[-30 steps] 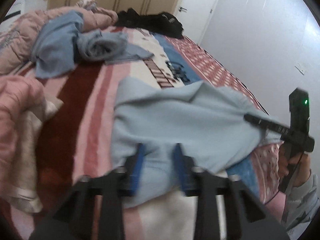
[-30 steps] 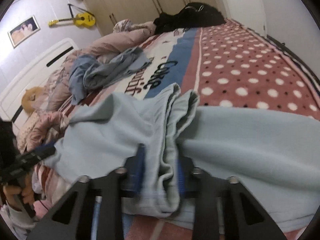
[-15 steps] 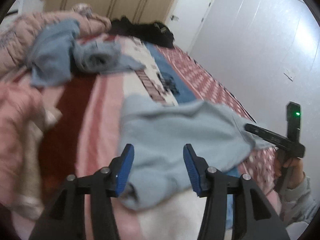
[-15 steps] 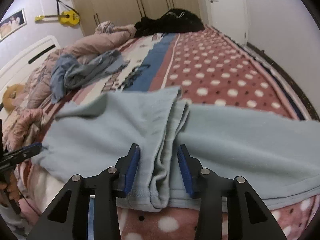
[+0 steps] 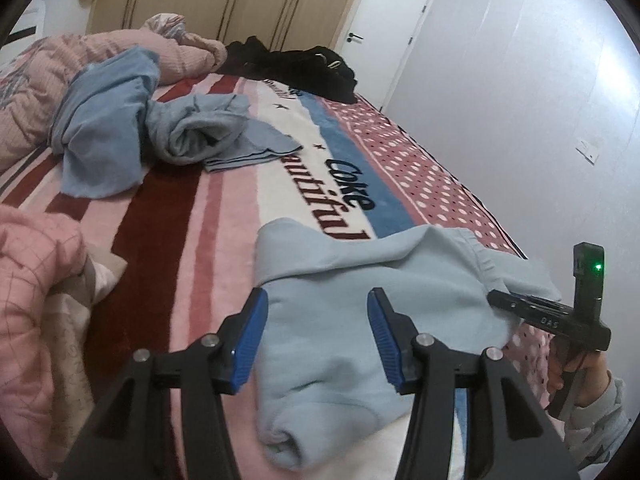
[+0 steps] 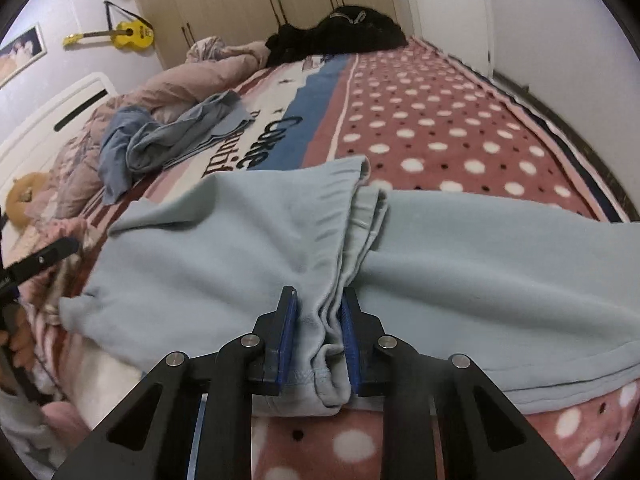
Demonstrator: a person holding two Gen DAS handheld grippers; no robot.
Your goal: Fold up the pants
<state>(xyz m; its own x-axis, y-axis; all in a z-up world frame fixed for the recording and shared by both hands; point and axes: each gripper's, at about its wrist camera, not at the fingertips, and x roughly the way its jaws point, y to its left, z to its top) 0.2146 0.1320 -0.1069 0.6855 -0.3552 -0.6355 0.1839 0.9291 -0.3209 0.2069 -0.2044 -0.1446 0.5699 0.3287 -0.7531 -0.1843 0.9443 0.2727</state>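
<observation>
Light blue pants [image 5: 360, 288] lie across the near end of the bed, folded over, with the waistband [image 6: 352, 200] bunched in the middle. In the right wrist view the pants [image 6: 480, 260] stretch out to the right. My left gripper [image 5: 316, 308] is open above the pants' left end and holds nothing. My right gripper [image 6: 318, 312] is shut on a bunched fold of the pants near the waistband. The right gripper also shows in the left wrist view [image 5: 520, 304] at the pants' far edge.
A patterned blanket [image 5: 168, 220] covers the bed. A crumpled blue-grey garment [image 5: 132, 120] lies further up the bed, beside a pink duvet [image 5: 32, 80]. A black pile of clothes [image 5: 296, 68] sits at the far end. A pink quilt [image 5: 36, 272] lies at left. The wall [image 5: 520, 100] runs along the right.
My left gripper has let go of the pants, opened wide and drawn back. My right gripper eased open half a second ago and has closed on the fold again.
</observation>
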